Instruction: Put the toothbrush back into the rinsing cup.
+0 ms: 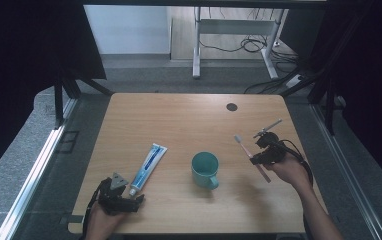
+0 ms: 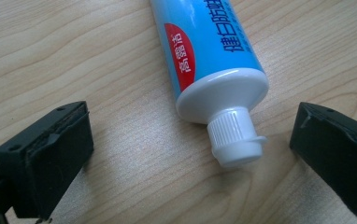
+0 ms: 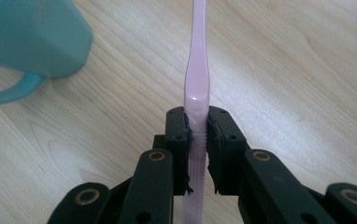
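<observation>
While your right gripper clamps the pink plastic toothbrush, carry it to the teal plastic mug at nine o'clock; your left gripper gapes around the blue-and-white toothpaste tube.

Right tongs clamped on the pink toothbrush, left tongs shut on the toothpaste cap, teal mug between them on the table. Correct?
One error: the left tongs are open, not shut on the cap. The left gripper view shows the toothpaste cap lying between the jaws with a gap on both sides. The rest holds: the right tongs clamp the pink toothbrush, and the teal mug stands between them on the table.
</observation>
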{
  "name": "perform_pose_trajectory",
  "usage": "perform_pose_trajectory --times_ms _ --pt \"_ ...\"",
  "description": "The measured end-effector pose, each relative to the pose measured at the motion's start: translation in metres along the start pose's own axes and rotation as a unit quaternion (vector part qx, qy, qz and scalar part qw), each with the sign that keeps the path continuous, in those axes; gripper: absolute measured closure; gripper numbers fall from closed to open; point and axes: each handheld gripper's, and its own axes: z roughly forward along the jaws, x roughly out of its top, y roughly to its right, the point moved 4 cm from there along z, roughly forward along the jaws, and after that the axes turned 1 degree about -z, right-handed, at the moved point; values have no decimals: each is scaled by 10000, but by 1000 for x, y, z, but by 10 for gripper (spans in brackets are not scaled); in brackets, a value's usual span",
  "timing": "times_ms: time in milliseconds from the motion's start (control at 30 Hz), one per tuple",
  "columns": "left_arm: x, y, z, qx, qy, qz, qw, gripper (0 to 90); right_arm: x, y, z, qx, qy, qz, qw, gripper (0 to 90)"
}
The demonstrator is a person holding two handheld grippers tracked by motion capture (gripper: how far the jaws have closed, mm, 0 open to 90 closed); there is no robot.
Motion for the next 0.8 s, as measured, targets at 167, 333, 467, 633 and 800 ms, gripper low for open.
perform_pose_trajectory --times_ms 167,333,467,633,800 --pt "0 0 0 0 0 -1 10000 0 2 -4 -5 19 220 -60 9997 783" --pt "0 0 0 1 0 -1 10000 0 4 -9 -8 14 462 -148 9988 783" --pt "0 0 0 0 1 -2 10000 0 5 -12 -9 56 594 -195 9980 783" --pt "0 0 0 2 0 -1 10000 0 6 -15 -10 46 769 -269 9967 783" --pt "0 0 0 2 0 -1 10000 0 7 -18 -12 92 963 -354 9947 783"
